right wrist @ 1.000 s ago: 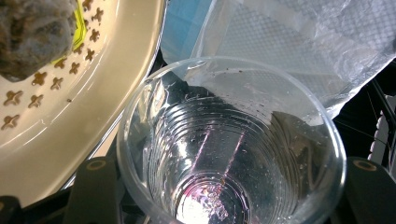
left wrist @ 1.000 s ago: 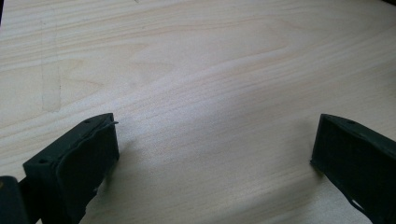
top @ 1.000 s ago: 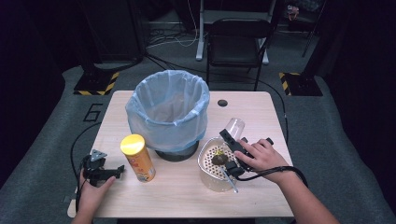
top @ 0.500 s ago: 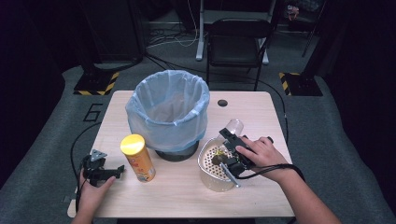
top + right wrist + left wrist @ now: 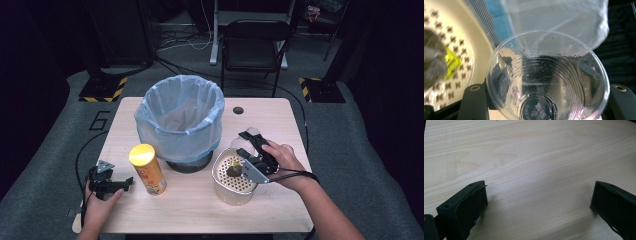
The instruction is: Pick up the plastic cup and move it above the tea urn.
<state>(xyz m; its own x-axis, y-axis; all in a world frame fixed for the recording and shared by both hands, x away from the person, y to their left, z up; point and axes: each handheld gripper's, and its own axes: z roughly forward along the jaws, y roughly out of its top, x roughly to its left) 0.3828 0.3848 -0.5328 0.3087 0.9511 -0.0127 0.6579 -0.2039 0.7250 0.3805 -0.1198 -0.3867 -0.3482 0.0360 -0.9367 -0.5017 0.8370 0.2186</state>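
Plastic cup [image 5: 547, 77], clear and speckled inside, sat clamped between the jaws of the right gripper [image 5: 252, 150] near the table's [image 5: 200, 210] right edge, tipped over the perforated metal strainer [image 5: 230, 187] (a dark lump with a yellow tag lay inside it). Beside the strainer, toward the middle of the table, stood the bin with its blue bag [image 5: 180, 117]. The left gripper [image 5: 537, 202] rested by the front left corner with its jaws wide apart over bare wood, just left of the yellow can [image 5: 147, 170].

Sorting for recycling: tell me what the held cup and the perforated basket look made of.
Cup in the right gripper: clear thin plastic, glossy; ribbed walls and a moulded mark on the base are visible through it.
Basket: probably metal with a pale satin finish; neat punched holes, though light plastic can't be ruled out.
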